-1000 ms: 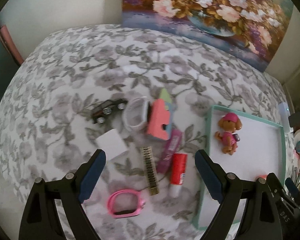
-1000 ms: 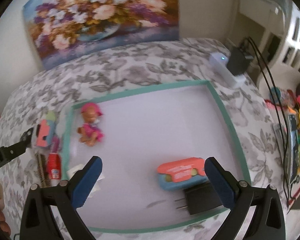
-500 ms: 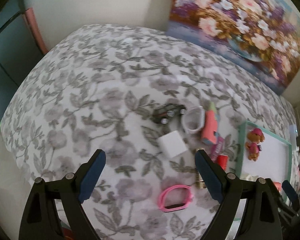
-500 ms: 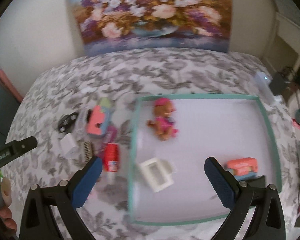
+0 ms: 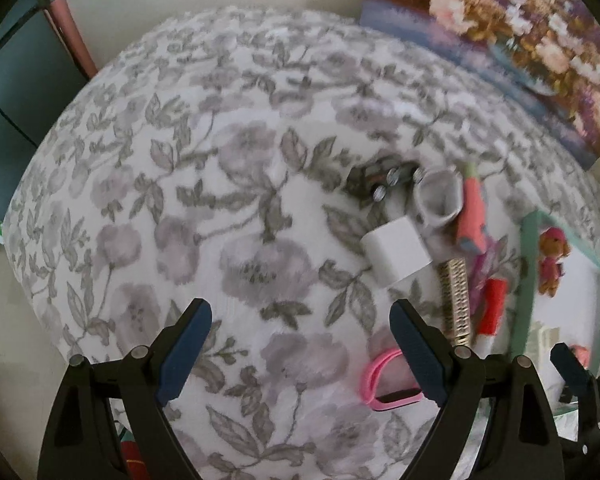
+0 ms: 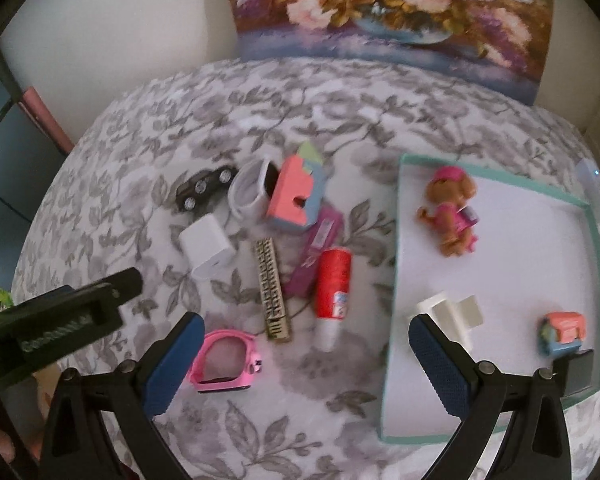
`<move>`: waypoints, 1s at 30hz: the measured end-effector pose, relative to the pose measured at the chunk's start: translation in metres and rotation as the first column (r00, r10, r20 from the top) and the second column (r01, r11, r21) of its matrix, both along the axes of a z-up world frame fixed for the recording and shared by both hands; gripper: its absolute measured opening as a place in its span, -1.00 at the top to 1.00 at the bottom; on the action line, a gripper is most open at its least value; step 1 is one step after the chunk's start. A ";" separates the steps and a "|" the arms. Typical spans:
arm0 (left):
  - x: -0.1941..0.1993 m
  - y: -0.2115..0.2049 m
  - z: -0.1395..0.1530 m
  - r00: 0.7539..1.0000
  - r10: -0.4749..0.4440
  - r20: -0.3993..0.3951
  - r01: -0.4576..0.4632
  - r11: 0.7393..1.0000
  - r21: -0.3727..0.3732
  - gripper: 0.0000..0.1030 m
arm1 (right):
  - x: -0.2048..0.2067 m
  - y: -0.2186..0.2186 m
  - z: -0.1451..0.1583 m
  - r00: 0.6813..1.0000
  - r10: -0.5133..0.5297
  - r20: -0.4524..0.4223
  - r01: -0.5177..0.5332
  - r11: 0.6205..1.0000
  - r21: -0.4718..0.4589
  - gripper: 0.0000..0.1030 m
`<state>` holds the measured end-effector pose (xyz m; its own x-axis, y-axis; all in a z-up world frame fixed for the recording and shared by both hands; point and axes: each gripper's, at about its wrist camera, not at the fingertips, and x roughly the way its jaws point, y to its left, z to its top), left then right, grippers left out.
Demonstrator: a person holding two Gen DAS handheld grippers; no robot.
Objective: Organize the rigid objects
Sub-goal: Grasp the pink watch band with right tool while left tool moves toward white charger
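Loose items lie in a pile on the flowered bedspread: a black toy car (image 6: 204, 192), a white ring (image 6: 250, 196), a pink-and-blue block (image 6: 296, 196), a white cube (image 6: 206, 252), a gold strip (image 6: 272, 292), a red glue stick (image 6: 332, 288) and a pink watch band (image 6: 228, 360). My right gripper (image 6: 304, 332) hangs open and empty above the pile's near side. My left gripper (image 5: 300, 320) is open over bare bedspread, with the white cube (image 5: 396, 256) and pink band (image 5: 384, 376) just to its right.
Right of the pile sits a teal-rimmed white tray (image 6: 396, 280) holding a toy dog (image 6: 452, 212), a white frame piece (image 6: 448, 316), an orange-and-blue toy (image 6: 562, 332) and a black adapter (image 6: 578, 372). A flower painting (image 6: 380, 8) leans on the wall behind.
Both grippers have swung left. The right one went from over the tray to over the loose pile. In the left view the pile slid to the right side. Both jaws stayed wide.
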<state>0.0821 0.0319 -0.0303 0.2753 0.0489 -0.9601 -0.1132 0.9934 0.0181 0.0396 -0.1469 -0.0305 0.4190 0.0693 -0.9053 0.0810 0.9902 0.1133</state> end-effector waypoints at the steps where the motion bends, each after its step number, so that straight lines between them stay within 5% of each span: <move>1: 0.001 0.001 -0.006 1.000 0.001 -0.016 -0.001 1.000 0.008 -0.77 | 0.001 0.002 -0.003 1.000 0.004 -0.008 -0.004 1.000 0.000 -1.00; 7: 0.000 0.018 -0.031 0.994 0.054 -0.095 -0.052 0.998 0.023 -0.77 | 0.003 0.017 -0.022 0.998 0.031 -0.061 -0.030 0.999 0.011 -1.00; 30: -0.010 0.085 -0.062 0.973 0.185 -0.137 -0.185 0.983 0.010 -0.77 | 0.005 0.075 -0.074 0.974 0.116 -0.194 -0.122 0.992 -0.017 -1.00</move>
